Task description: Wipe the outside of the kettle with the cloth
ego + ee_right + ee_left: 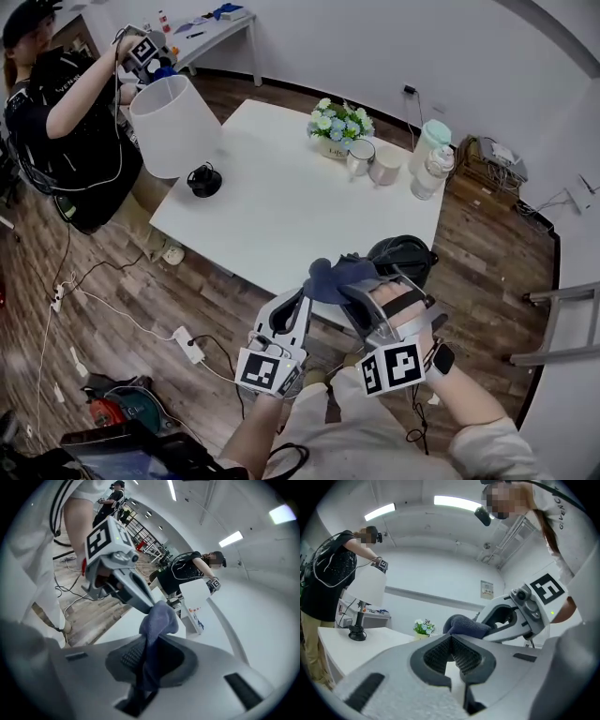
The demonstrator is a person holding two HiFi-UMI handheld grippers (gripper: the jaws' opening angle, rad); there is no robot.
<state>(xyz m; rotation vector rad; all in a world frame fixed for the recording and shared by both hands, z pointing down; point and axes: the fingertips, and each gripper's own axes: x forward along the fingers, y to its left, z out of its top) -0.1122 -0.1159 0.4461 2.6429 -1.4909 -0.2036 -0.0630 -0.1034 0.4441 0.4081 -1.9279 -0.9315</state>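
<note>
The right gripper [354,287] has its jaws pressed together on a dark blue cloth [336,274]. In the right gripper view a strip of the cloth [157,620] runs down between the ribbed pads, and a bunched end stands out past the tips. The left gripper [304,294] is held close beside it. Its jaws are drawn together with nothing between them, and in the left gripper view only a thin slit shows below the meeting pads. Its tips lie against or just beside the bunched end of the cloth; I cannot tell which. Both grippers hang over the near edge of the white table [272,202]. The kettle [405,253], dark and rounded, sits at the table's near right corner, just beyond the right gripper, which partly hides it. The cloth is up and to the left of it and does not appear to touch it. At the far side of the table are a pot of flowers [337,124], two cups [373,161] and two bottles [429,159]. At the far left another person [66,112] holds a lamp [176,129] with a white shade.
</note>
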